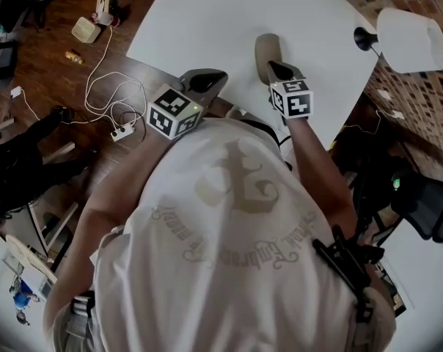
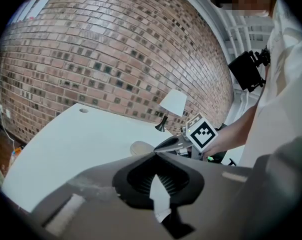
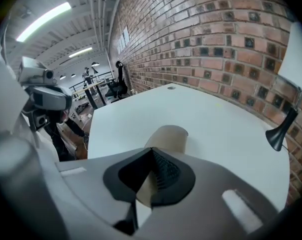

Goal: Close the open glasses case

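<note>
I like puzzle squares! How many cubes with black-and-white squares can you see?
2. One cube sits on the left gripper, at the table's near edge; the other sits on the right gripper, by the case. I see no others.

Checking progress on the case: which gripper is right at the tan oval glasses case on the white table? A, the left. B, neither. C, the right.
C: in the head view the right gripper is at the tan oval glasses case, while the left gripper sits off to the side, apart from it.
</note>
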